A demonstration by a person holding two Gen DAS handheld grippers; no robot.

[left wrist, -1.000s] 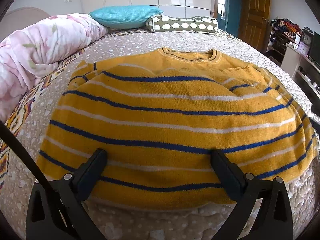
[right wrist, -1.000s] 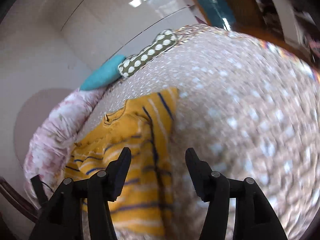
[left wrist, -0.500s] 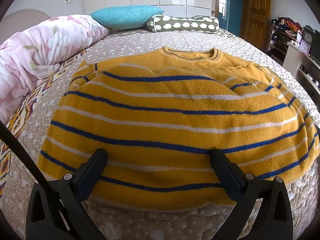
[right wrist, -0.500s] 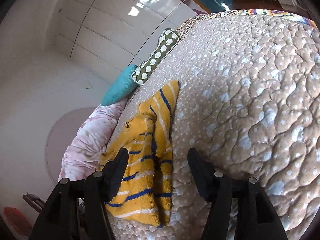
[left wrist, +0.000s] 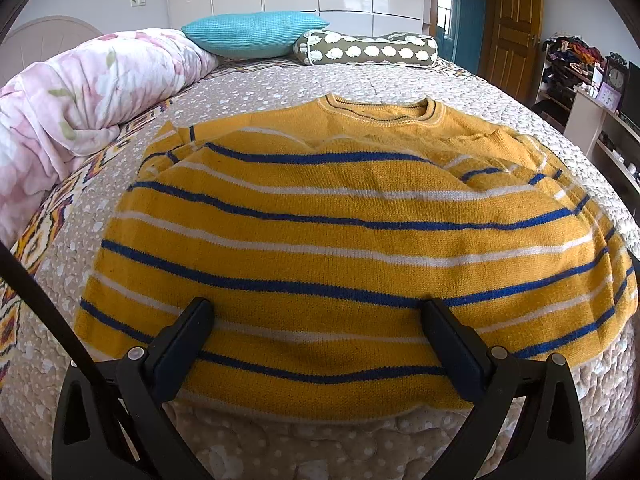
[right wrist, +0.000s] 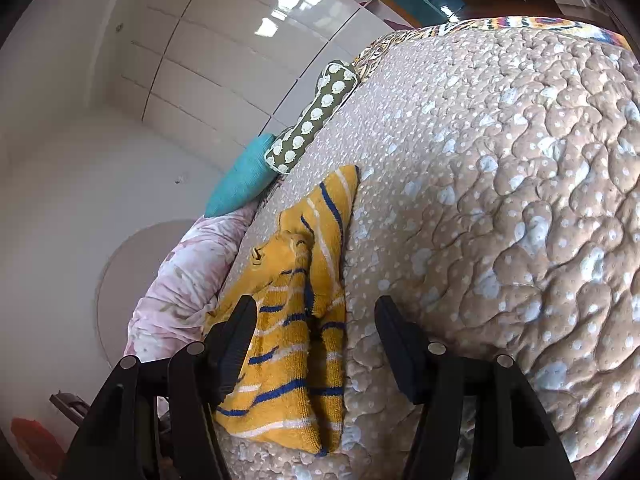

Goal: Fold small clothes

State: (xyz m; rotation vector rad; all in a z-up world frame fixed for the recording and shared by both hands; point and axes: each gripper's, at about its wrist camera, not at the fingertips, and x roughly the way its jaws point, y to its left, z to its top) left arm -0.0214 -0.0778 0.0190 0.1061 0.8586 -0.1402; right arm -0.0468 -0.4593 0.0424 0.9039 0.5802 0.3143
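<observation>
A yellow sweater (left wrist: 352, 240) with blue and white stripes lies flat on the bed, both sleeves folded in over its body and the collar at the far end. My left gripper (left wrist: 316, 320) hangs open over the sweater's near hem, with nothing between its fingers. In the right wrist view the same sweater (right wrist: 300, 316) shows edge-on from its right side. My right gripper (right wrist: 316, 312) is open, tilted, low over the sweater's right edge, its left finger above the knit and its right finger over the quilt.
The sweater rests on a beige dotted quilt (left wrist: 280, 84). A pink floral duvet (left wrist: 80, 92) is heaped along the left. A teal pillow (left wrist: 256, 38) and an olive bolster (left wrist: 368, 50) lie at the head. Shelves with clutter (left wrist: 592, 80) stand at the right.
The right gripper has rolled and dropped closer to the sweater's right edge, so the sweater now looks larger between its fingers. The left gripper and the sweater have stayed put.
</observation>
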